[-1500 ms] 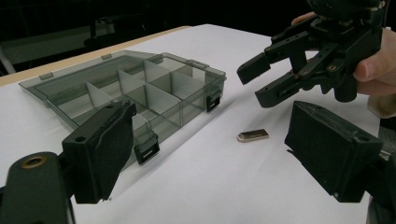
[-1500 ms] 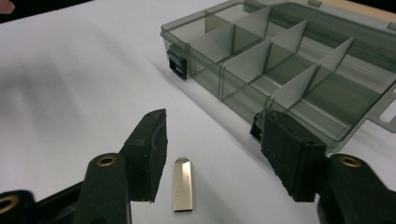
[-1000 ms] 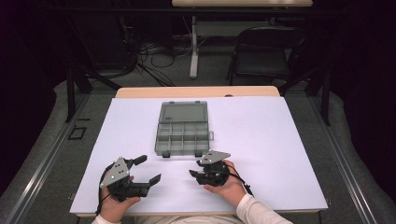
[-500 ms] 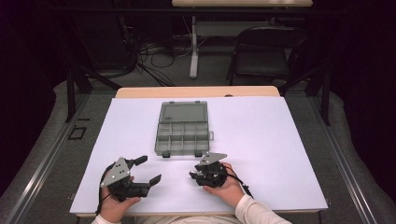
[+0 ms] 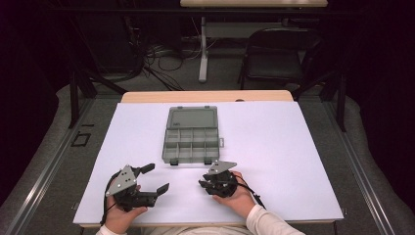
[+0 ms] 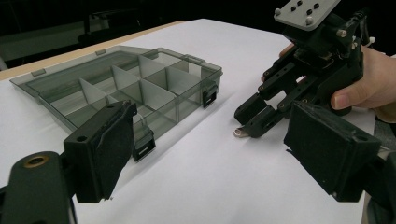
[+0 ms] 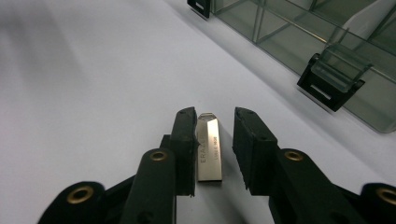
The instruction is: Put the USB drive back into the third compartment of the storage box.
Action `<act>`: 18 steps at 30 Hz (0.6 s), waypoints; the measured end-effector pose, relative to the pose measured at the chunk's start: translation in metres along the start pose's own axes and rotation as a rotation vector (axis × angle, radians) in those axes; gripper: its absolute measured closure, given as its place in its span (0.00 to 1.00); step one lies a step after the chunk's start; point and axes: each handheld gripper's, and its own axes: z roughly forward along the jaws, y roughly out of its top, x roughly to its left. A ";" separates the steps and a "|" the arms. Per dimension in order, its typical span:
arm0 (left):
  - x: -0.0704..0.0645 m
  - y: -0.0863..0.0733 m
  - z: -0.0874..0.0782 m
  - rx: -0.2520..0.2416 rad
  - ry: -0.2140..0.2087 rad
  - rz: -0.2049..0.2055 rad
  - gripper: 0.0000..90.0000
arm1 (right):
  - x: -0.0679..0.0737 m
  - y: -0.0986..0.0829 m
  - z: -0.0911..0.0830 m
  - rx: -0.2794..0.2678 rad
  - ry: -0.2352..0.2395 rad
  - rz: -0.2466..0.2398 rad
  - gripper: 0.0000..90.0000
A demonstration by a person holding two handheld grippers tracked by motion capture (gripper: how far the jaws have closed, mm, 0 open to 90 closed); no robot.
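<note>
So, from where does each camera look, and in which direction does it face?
High view: above the person's side, facing forward and down on the table; both hands show, with the left hand-held gripper and the right hand-held gripper.
Left gripper view: rides on the left hand-held gripper, looking between its open jaws toward the right one.
Right gripper view: rides on the right hand-held gripper, facing down at a metal USB stick between its jaws.
All views share the compartment box.
</note>
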 end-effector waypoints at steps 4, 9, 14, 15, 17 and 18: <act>0.000 0.000 0.000 0.001 0.000 -0.003 0.18 | 0.001 0.000 0.000 0.002 -0.006 -0.006 0.82; 0.000 0.000 0.000 0.001 0.003 -0.005 0.18 | 0.003 0.000 0.000 0.001 -0.003 -0.021 0.87; 0.000 0.000 0.000 -0.001 0.004 -0.004 0.18 | 0.003 0.000 0.000 0.001 -0.002 -0.019 0.88; 0.000 0.000 0.000 0.000 0.004 -0.004 0.18 | 0.003 0.000 0.000 0.001 -0.001 -0.021 0.88; 0.000 0.000 0.000 -0.001 0.004 -0.004 0.18 | 0.002 0.000 0.000 0.000 0.000 -0.020 0.88; 0.000 0.000 0.000 -0.001 0.005 -0.003 0.18 | 0.002 0.000 0.000 0.000 0.000 -0.020 0.88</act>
